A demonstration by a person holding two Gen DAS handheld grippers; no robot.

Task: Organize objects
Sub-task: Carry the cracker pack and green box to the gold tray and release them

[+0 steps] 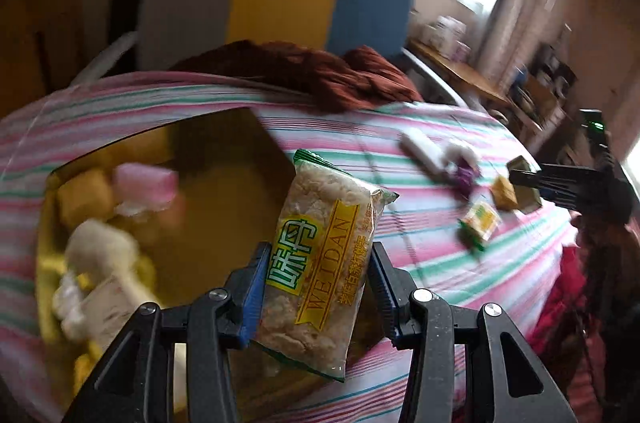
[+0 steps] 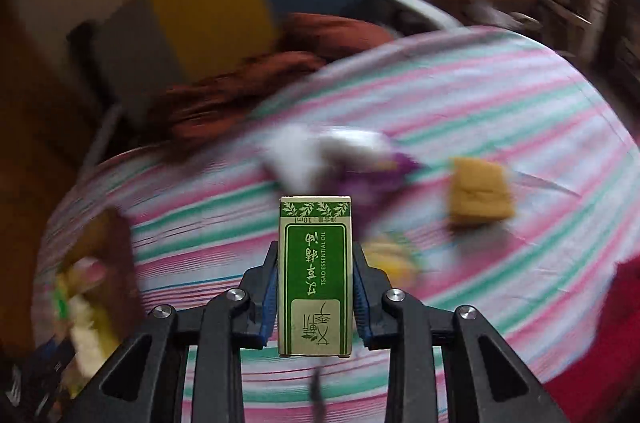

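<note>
Your left gripper (image 1: 316, 287) has its jaws partly closed on a clear snack packet (image 1: 320, 263), held up over the near edge of the yellow box (image 1: 224, 159) on the striped cloth (image 1: 440, 263); your right gripper (image 2: 314, 299) is clamped tight on a small green carton (image 2: 315, 275), lifted above the cloth; a yellow sponge (image 2: 478, 197) and a blurred white and purple bundle (image 2: 336, 159) lie further back on the cloth.

Blurred items (image 1: 100, 255) in box (image 1: 224, 183)
</note>
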